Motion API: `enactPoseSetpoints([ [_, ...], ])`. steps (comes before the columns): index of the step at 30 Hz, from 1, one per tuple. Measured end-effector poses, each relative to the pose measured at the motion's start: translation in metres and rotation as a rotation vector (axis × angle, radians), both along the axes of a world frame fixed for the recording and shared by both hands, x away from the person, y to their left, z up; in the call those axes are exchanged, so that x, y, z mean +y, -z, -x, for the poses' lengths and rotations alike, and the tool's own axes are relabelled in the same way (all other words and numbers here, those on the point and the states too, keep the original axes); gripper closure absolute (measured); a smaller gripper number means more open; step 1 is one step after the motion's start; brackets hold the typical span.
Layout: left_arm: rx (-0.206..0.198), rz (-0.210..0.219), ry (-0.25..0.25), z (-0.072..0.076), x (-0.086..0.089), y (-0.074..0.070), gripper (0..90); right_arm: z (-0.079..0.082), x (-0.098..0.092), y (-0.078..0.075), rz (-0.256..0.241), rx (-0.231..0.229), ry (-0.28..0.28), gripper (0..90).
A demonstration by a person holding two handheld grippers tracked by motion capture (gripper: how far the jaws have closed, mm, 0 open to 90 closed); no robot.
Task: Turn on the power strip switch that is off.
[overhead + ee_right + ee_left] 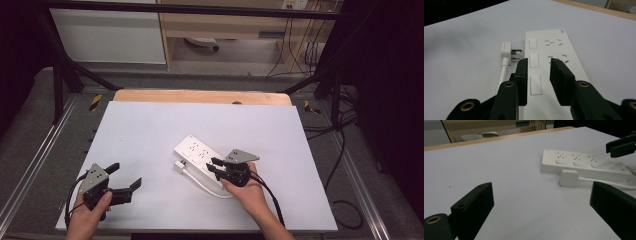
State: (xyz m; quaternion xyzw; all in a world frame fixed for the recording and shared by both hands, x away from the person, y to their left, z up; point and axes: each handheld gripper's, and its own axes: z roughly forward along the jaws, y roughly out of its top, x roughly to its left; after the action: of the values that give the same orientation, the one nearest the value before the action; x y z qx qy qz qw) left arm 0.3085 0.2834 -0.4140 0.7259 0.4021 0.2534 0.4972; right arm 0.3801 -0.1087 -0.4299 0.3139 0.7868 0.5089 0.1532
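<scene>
Left gripper (125,181) sits at the near-left of the white table top (150,125), jaws spread wide with nothing between them, held in the person's left hand (90,215). From its own view we see the power strip (584,165) ahead and to the right, well apart, with the white plug (568,178) lying loose on the table just in front of the strip's long side.

Moving rightward: the plug (179,166) lies beside the strip's (200,152) near-left edge, prongs turned toward the strip, not seated in any socket. Its cable (205,185) curves back toward the person.

Right gripper (214,166) hovers over the near end of the strip, jaws partly apart and gripping nothing. In its own view the strip's (554,50) long axis runs straight away from the jaws, and the plug (507,51) lies forward and to the left of the jaws, close by.

Judgement: the right gripper is much the nearer to both things. We expect a short shift left and forward to take the plug across its body.

No containers on the table.
</scene>
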Motion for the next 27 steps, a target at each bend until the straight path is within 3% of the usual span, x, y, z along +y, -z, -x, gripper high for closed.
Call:
enactPoseSetpoints([
  [27, 0.002, -0.003, 0.002, -0.0001, -0.0002, 0.0003, 5.4, -0.0017, -0.0016, -0.0075, -0.018, -0.003, 0.015, 36.6],
])
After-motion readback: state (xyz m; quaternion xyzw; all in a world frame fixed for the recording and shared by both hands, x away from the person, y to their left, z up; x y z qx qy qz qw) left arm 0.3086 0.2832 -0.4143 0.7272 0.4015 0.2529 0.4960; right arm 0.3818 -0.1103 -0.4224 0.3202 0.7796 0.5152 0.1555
